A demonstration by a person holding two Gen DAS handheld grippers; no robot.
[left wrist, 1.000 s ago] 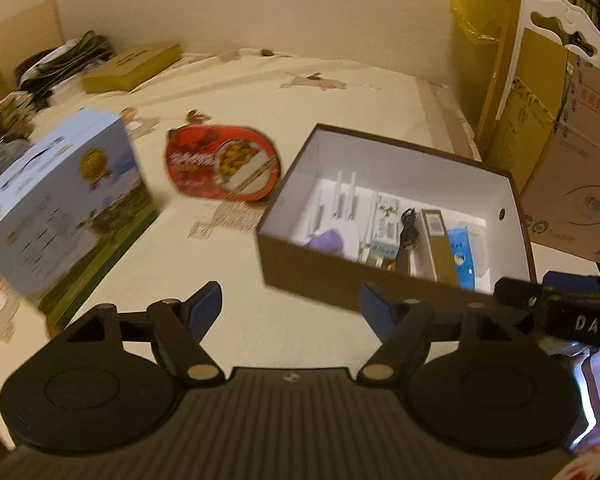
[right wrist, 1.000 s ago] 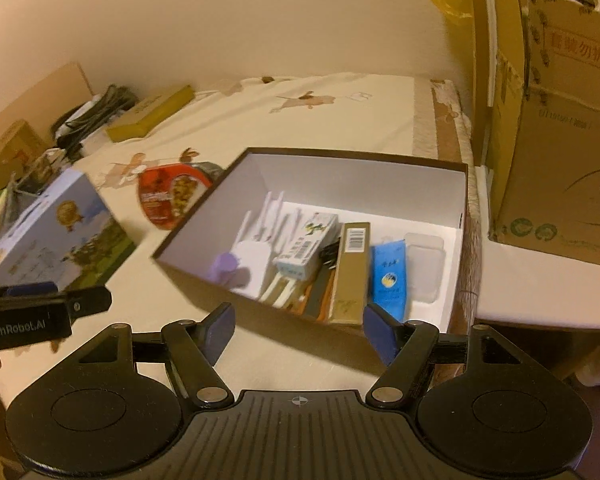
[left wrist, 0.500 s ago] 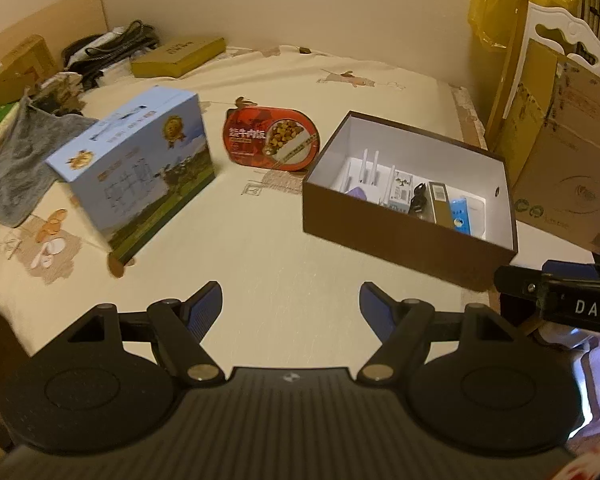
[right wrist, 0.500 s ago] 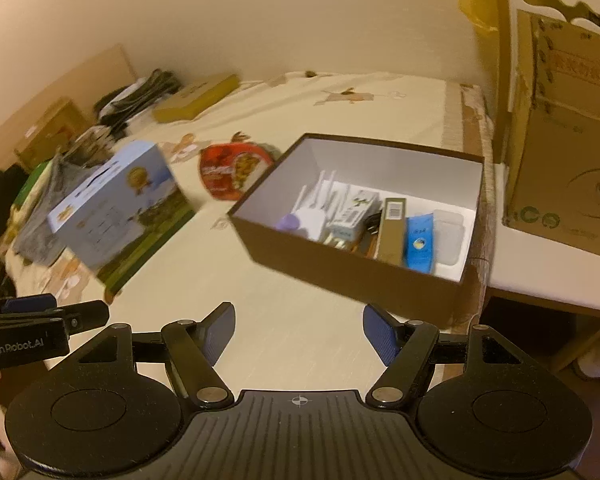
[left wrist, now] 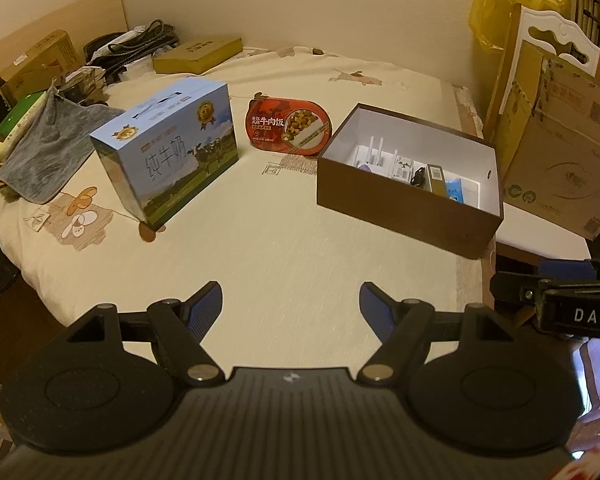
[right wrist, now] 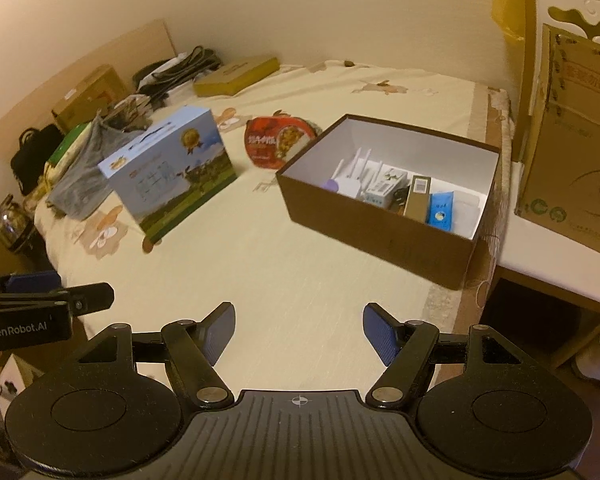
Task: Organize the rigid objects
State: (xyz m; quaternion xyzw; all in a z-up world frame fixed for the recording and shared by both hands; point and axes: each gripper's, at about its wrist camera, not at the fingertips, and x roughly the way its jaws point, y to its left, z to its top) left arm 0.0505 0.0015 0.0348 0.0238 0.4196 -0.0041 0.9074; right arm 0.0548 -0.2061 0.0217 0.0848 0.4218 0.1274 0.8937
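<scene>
A brown open box (left wrist: 404,208) (right wrist: 364,224) with a white inside stands on the bed at the right and holds several small items. A blue milk carton box (left wrist: 168,152) (right wrist: 172,168) stands to its left. A red oval meal pack (left wrist: 288,126) (right wrist: 278,140) lies behind, between them. My left gripper (left wrist: 291,308) is open and empty, hanging over the near part of the bed. My right gripper (right wrist: 299,328) is open and empty too, to the right of the left one.
The bed sheet (left wrist: 284,240) is cream with cartoon prints. A grey cloth (left wrist: 48,152), a green box, cables and a flat yellow box (left wrist: 198,56) lie at the far left. Cardboard boxes (left wrist: 564,152) and a white chair stand at the right.
Both grippers have pulled back and up from the brown box, which now looks smaller and farther. The milk box and more of the bed have come into view. Both stay open.
</scene>
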